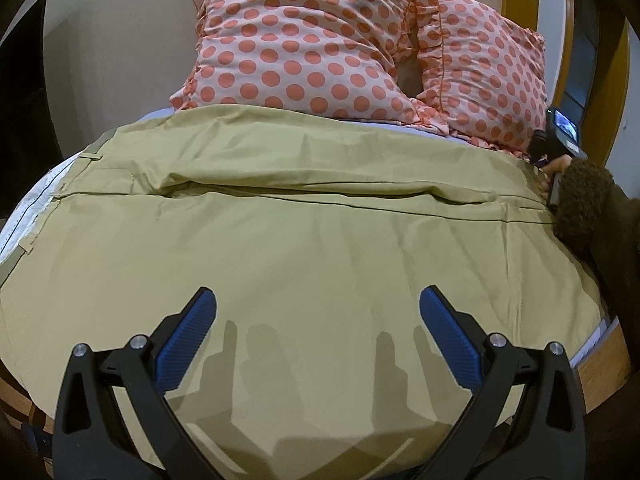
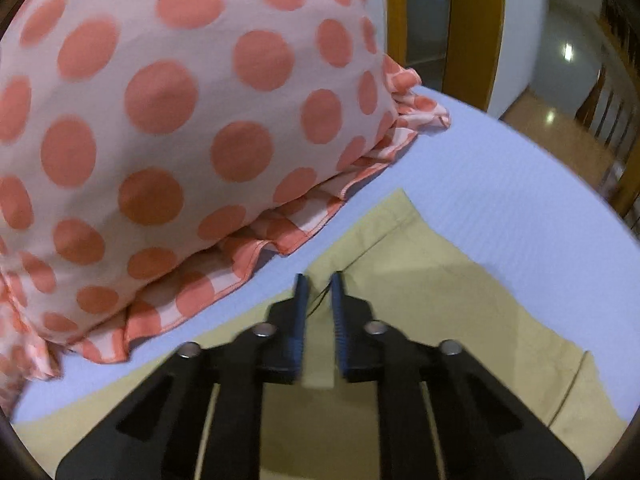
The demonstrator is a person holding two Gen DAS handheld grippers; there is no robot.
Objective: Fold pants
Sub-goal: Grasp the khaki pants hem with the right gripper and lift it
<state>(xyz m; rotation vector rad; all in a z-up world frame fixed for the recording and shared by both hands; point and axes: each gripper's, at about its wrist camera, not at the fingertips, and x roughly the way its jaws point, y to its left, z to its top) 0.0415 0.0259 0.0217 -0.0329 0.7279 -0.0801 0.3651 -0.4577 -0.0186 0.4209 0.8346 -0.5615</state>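
Khaki pants lie spread flat on the bed, long axis running left-right across the left wrist view: waistband w/ belt loops and pale inner lining at the left edge, leg ends off to the right. The 2 legs lie side by side; a long straight seam runs along the middle, w/ a soft puffed ridge of cloth just above it. Fabric is matte woven cotton-type, olive-tan, w/ shallow wrinkles.

Left gripper hovers over the near leg, jaws spread wide, nothing between them; blue ribbed pads on black plastic arms w/ silver screws. Its shadows fall on the cloth below.

Right gripper sits at the leg-end, over the hem area. Jaws nearly together, narrow gap; a thin dark seam line shows in that gap, but can't tell if cloth is actually pinched. In the left wrist view this tool shows at far right, held by a hand in a fuzzy brown sleeve.

Hem corner is squared w/ a stitched edge, resting on a pale lavender ribbed sheet.

Two pillows in pink w/ coral polka dots and ruffled edges sit behind the pants, the near one just beside the hem. Wooden bed frame at the right edge.
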